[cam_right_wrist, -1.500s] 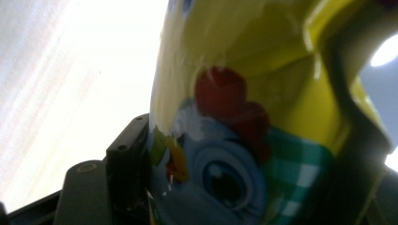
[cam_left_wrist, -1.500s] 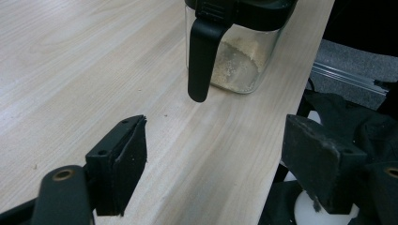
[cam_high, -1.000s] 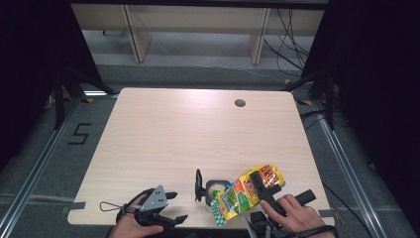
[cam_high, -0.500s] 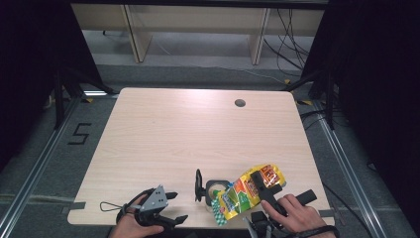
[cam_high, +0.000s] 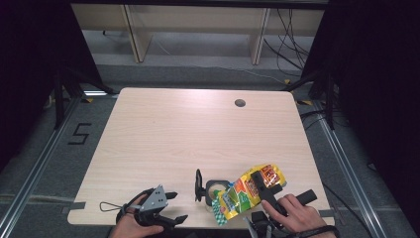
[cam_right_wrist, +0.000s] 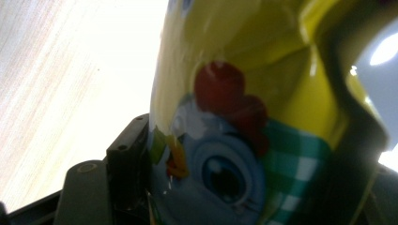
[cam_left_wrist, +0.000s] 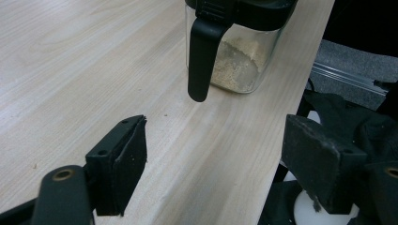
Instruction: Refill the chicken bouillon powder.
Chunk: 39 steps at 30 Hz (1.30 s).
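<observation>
High view puts my right gripper [cam_high: 259,187] near the table's [cam_high: 198,134] front right corner, clamped on a yellow snack bag [cam_high: 245,192] that tilts down to the left over the open mouth of a glass jar [cam_high: 214,191]. That jar stands close to the front edge, its black lid [cam_high: 198,184] flipped up on the left side. My right hand [cam_high: 294,215] wraps the gripper body just behind the bag. Right gripper view has the bag [cam_right_wrist: 244,122] pressed up against the lens, a cartoon chicken face printed on it, with one black jaw pad flat against its left side, so the jaws are grasping the bag. My left gripper [cam_high: 172,207] sits at the front edge, well left of the jar, held in my left hand [cam_high: 131,225]. Left gripper view shows its jaws [cam_left_wrist: 213,171] spread wide with bare wood between them, and the jar [cam_left_wrist: 241,58] beyond, pale crumbs in its bottom
</observation>
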Available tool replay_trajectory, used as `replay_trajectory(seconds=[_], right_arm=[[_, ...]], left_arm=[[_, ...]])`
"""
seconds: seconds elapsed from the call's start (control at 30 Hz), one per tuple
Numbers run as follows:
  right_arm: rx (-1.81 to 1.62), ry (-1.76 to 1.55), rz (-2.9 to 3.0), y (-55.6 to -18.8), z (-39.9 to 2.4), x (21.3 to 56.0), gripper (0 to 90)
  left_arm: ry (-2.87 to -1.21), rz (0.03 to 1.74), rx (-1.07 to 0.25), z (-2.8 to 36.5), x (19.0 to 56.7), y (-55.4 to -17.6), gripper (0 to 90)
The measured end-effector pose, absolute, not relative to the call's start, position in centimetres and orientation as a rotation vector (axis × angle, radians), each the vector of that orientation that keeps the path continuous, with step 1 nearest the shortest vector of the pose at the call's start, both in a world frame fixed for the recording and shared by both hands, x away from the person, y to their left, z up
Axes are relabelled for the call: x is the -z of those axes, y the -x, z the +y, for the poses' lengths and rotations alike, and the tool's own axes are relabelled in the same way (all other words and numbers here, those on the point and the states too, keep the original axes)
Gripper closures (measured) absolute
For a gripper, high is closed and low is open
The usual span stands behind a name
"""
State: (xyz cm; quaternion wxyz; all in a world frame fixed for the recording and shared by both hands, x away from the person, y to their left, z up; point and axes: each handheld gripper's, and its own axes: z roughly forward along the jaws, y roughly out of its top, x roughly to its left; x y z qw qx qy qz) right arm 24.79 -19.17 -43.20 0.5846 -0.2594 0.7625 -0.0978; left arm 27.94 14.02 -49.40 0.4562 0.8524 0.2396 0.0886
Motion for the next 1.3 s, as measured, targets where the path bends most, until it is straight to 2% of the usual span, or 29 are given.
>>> replay_trajectory(seconds=[1.3], right_arm=[[0.210,0.605,1.788,-24.75,-19.09,43.36,31.1]], left_arm=[[-2.106,0.593,-0.223,14.01,49.39,-27.93,22.3]])
